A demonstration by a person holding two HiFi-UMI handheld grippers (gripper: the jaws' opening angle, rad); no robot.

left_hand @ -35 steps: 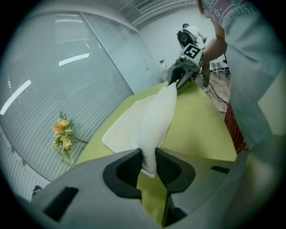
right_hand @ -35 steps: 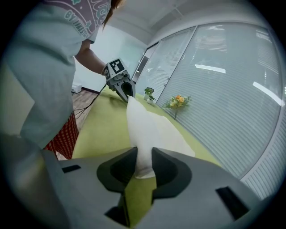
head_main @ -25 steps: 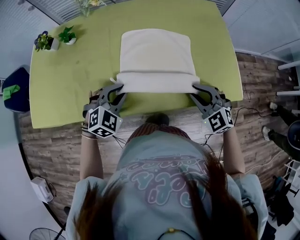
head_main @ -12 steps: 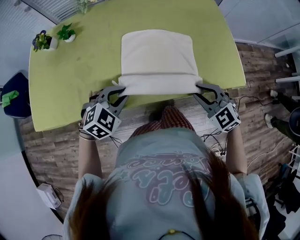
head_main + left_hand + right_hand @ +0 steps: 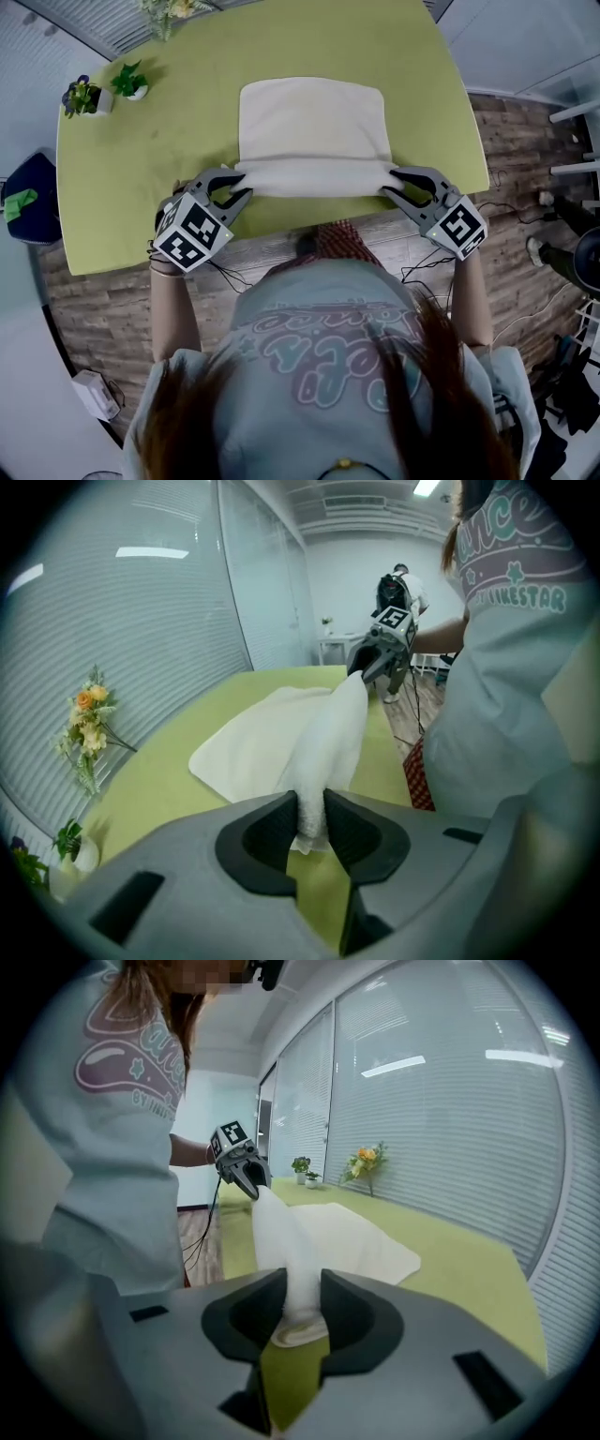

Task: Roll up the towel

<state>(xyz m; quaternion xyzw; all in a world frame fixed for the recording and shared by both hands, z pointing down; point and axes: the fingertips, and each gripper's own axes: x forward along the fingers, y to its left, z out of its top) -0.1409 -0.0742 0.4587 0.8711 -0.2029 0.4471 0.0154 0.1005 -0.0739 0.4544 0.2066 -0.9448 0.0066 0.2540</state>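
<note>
A cream towel (image 5: 311, 122) lies flat on the green table (image 5: 141, 187), and its near edge is wound into a roll (image 5: 314, 178) across the table's front. My left gripper (image 5: 242, 180) is shut on the roll's left end, with cloth pinched between its pads (image 5: 309, 822). My right gripper (image 5: 387, 182) grips the right end (image 5: 302, 1307). Its jaws have just been opening a little, with the towel still pressed between them. The roll hangs taut between the two grippers. Each gripper view shows the other gripper at the far end of the cloth.
Two small potted plants (image 5: 94, 89) stand at the table's far left corner, and a flower vase (image 5: 169, 9) stands at the back edge. A dark blue seat (image 5: 23, 192) sits left of the table. Cables lie on the wooden floor (image 5: 422, 272) by the person's feet.
Both grippers have turned with the towel's ends and shifted slightly away from the table's front edge. The near band of towel is now narrower and rounder, and the flat part is shorter.
</note>
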